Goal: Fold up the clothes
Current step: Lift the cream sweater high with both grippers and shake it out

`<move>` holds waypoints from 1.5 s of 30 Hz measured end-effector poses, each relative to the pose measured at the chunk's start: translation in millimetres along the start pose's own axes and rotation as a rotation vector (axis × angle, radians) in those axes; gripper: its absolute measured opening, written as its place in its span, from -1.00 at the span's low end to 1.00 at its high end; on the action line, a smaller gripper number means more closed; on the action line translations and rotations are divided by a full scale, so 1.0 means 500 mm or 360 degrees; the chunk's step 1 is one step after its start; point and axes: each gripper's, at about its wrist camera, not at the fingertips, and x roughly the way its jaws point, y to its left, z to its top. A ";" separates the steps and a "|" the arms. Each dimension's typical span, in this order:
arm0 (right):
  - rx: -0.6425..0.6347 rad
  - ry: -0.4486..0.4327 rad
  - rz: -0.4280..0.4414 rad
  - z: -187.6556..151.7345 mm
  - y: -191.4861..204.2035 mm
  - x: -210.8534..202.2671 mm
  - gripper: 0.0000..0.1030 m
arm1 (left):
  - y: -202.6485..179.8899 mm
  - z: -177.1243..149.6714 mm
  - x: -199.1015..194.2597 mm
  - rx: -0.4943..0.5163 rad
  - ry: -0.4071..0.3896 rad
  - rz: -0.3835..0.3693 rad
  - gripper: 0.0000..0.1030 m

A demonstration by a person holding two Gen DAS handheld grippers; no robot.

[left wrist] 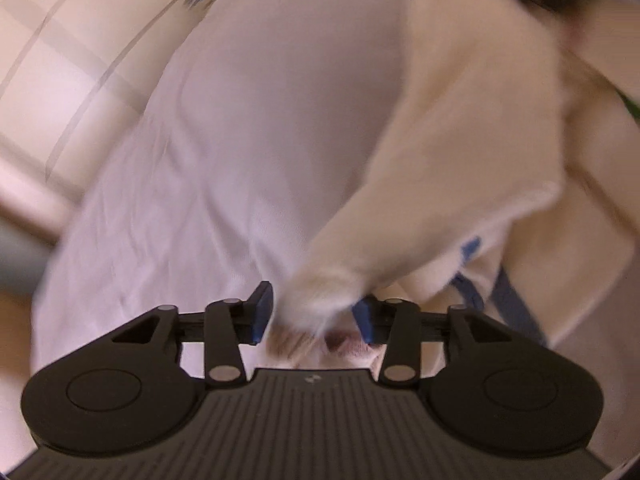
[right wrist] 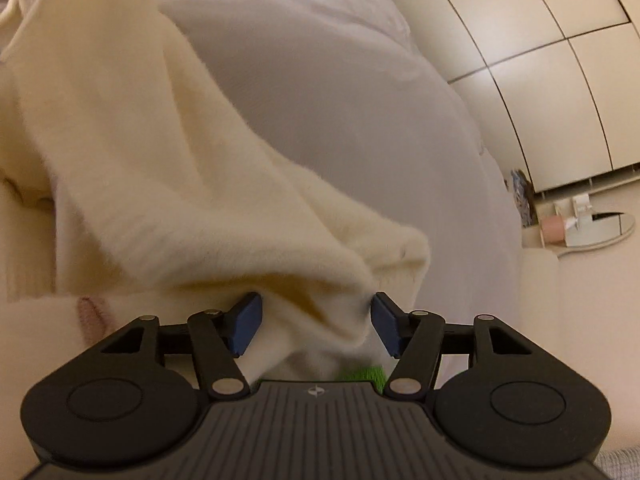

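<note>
Although a small emblem is moulded on the body of each tool, no brand name or writing can be read; only a blurred blue mark (left wrist: pixel 470 249) is seen on the cream garment, its letters indistinct. The cream fleece garment (right wrist: pixel 132 168) is held above a white bed sheet (right wrist: pixel 340 92), stretched between the two tools. In the left wrist view, a bunched end of the garment (left wrist: pixel 440 168) is gathered between the blue pads of the left tongs (left wrist: pixel 314 314), and the pads are seen pressed against the fabric from both sides; the picture is blurred. In the right wrist view, a thick fold of the same garment is passed between the pads of the right tongs (right wrist: pixel 316 322); the pads stand well apart, and whether the fabric is truly pinched cannot be told. A scrap of green (right wrist: pixel 366 374) is glimpsed beneath that fold. Cream cupboard doors (right wrist: pixel 540 64) are seen at the right, with a small shelf (right wrist: pixel 600 232) carrying a pink container (right wrist: pixel 553 227) beside the bed.
</note>
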 end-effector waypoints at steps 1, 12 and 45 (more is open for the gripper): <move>-0.0018 -0.0010 0.0000 -0.002 0.000 0.004 0.17 | -0.014 0.000 -0.003 0.0078 -0.0031 0.0008 -0.17; 0.0105 -0.0080 0.0107 0.011 -0.047 0.003 -0.86 | 0.030 0.012 0.012 -0.0153 -0.0056 0.0092 -0.79; 0.1369 -0.1088 -0.1059 0.522 -0.246 -0.810 -0.89 | 0.683 -0.353 -0.805 -0.0860 -0.1139 0.0902 -0.89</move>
